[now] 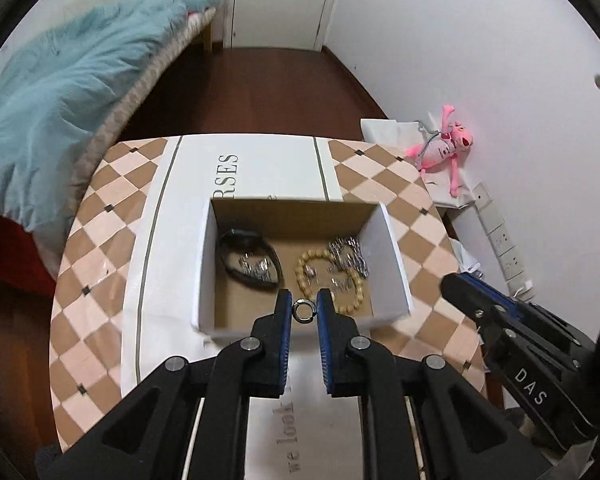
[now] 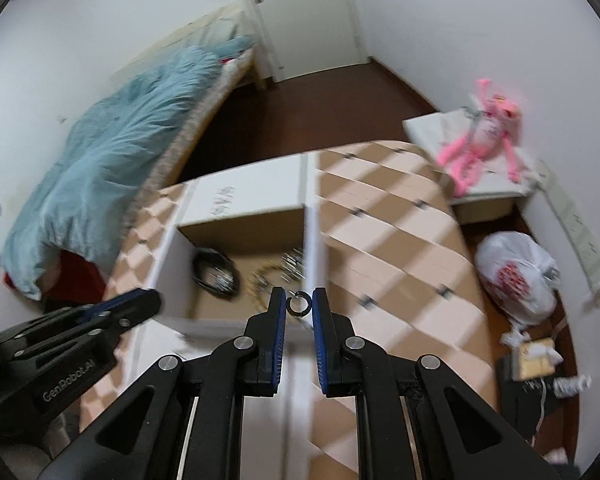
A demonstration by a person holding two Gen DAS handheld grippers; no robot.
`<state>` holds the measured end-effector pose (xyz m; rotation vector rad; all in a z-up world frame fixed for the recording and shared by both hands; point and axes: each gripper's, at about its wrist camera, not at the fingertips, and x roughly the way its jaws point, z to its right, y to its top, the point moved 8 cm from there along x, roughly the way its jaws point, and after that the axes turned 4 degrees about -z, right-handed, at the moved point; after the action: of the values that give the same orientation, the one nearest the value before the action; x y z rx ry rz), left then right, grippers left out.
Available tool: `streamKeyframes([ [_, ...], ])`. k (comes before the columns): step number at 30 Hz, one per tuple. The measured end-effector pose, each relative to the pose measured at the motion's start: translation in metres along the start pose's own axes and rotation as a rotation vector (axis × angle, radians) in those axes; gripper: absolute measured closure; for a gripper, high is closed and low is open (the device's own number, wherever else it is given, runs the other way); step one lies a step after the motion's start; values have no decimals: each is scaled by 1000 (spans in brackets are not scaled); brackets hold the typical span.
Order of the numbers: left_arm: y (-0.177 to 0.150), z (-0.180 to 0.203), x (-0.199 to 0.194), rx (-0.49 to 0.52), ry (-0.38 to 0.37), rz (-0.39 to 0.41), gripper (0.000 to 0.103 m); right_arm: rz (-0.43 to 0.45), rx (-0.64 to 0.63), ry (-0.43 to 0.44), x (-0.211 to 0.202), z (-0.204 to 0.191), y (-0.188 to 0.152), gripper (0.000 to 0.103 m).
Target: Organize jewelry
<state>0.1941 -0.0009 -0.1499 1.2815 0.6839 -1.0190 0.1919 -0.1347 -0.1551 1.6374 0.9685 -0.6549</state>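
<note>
At lower centre of the left wrist view, left hand-held gripper pinches a dark ring over the open box on the checkered desk; "DAS" reads on the other tool. Right view only: right hand-held gripper clamps a split hoop, "GenRobot.AI" lower left, white bag on floor.

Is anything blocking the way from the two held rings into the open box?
Nothing visible. The left gripper pinches a small ring above the open-topped box; the right gripper holds a dark hoop near its rim.
</note>
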Motion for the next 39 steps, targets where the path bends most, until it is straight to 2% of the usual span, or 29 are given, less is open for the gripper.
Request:
streamKeyframes([
  [3,18,-16,16,-24,-7,-57,93,-94,-16,56,31,-12,22,89],
  [7,28,-26,38,-39,-33,-155,93,-211,-17,92,65,-17,35,89],
  [14,39,-32,50,-30,31,-222,91,-327,-34,80,94,-19,49,88],
  [15,41,-33,50,-27,38,-220,88,-331,-34,80,93,-18,51,80],
  [16,43,-35,49,-29,45,-216,85,-331,-31,78,92,-16,52,64],
  [17,47,-37,47,-34,51,-206,83,-330,-29,77,90,-16,54,57],
  [18,49,-39,45,-37,55,-200,75,-330,-29,78,88,-15,55,51],
  [19,51,-41,43,-45,63,-195,65,-327,-29,67,85,-14,57,51],
  [20,54,-44,39,-58,65,-184,59,-322,-29,60,83,-13,59,51],
  [22,57,-47,35,-67,75,-175,37,-311,-26,48,77,-11,60,51],
  [24,58,-52,29,-73,93,-159,35,-296,-32,17,71,-10,61,51],
  [26,55,-57,23,-70,126,-144,29,-281,-50,-38,63,-7,58,51],
  [28,49,-62,20,-74,155,-134,9,-277,-55,-73,59,-4,54,50],
  [29,47,-64,20,-75,164,-131,8,-278,-65,-108,57,-3,49,48],
  [31,37,-69,20,-73,203,-126,8,-277,-80,-154,55,-1,41,36],
  [35,21,-73,22,-64,239,-123,7,-286,-102,-224,53,3,25,32],
  [37,16,-73,23,-62,250,-122,7,-287,-102,-246,52,5,19,5],
  [39,11,-73,22,-64,254,-119,6,-281,-103,-274,48,8,15,3],
])
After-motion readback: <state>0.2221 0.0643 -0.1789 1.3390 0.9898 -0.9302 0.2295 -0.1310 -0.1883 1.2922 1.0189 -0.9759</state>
